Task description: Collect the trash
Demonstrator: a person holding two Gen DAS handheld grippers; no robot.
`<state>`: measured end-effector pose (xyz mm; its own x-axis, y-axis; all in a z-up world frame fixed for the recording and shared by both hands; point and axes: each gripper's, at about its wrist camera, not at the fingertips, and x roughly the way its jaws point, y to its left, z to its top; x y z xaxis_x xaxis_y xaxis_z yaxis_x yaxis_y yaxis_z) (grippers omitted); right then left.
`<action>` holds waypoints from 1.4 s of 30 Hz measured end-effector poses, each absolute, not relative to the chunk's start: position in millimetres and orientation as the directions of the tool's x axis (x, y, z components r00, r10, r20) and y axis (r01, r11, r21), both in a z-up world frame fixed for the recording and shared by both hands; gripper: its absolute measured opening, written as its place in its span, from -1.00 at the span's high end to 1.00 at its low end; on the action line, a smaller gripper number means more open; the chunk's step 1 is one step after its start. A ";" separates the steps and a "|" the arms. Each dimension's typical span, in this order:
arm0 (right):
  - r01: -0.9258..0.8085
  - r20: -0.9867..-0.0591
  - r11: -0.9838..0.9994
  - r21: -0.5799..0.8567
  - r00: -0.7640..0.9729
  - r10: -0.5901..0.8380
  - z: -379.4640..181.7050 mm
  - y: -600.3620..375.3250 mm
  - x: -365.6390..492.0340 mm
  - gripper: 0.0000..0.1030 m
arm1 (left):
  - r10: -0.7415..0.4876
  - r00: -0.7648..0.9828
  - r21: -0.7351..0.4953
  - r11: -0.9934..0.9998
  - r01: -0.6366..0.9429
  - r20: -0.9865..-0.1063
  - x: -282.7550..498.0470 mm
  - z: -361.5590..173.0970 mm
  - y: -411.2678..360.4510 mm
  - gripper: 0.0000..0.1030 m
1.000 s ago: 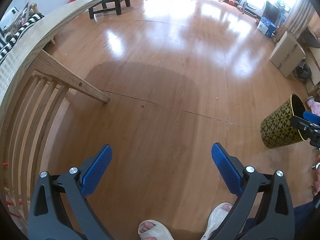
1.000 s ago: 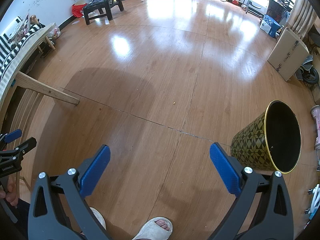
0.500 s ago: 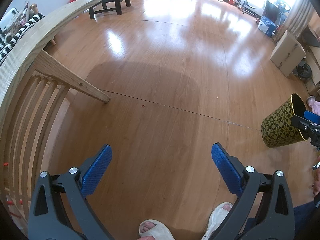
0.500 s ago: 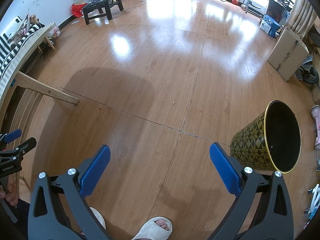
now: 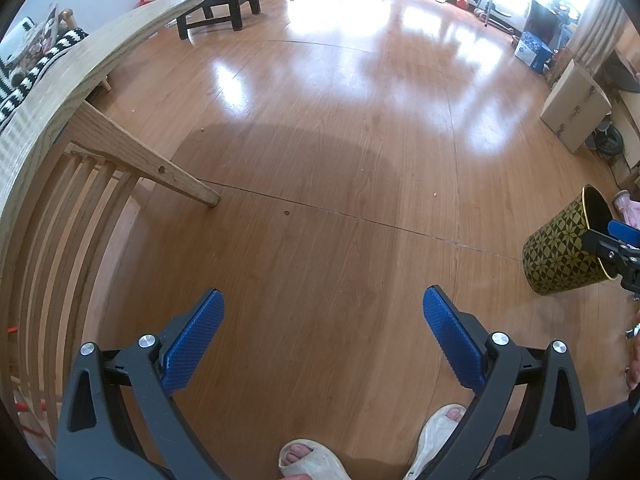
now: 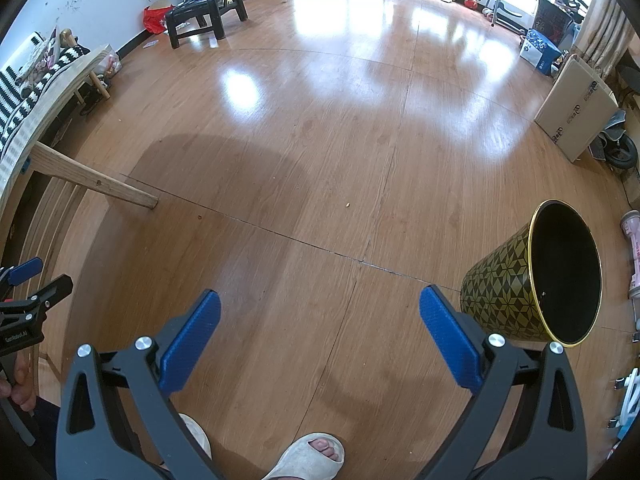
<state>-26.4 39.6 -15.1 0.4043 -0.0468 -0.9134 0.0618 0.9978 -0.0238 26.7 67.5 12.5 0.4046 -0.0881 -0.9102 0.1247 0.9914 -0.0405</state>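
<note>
A black-and-gold patterned bin (image 6: 532,280) stands on the wooden floor at the right, its dark inside showing empty; it also shows in the left wrist view (image 5: 560,248). My left gripper (image 5: 322,332) is open and empty above bare floor. My right gripper (image 6: 320,332) is open and empty, its right finger just left of the bin. Tiny crumbs lie on the floor: a pale one (image 6: 349,204) and a dark one (image 5: 287,213). No larger trash shows.
A wooden slatted frame (image 5: 100,128) with an angled leg stands at the left. A cardboard box (image 6: 576,108) and scooter are at the right, a black stool (image 6: 204,12) at the back. My slippered feet (image 6: 308,456) are below the grippers.
Almost nothing: the left view has shifted very slightly, so the bin sits a touch lower and further right. Both grippers stay open.
</note>
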 end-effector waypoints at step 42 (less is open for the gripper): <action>0.061 -0.914 0.998 -0.024 0.403 -0.047 -14.6 39.4 -26.1 -0.87 | -0.103 0.407 -0.039 0.986 0.163 -0.907 40.2 13.7 73.8 -0.88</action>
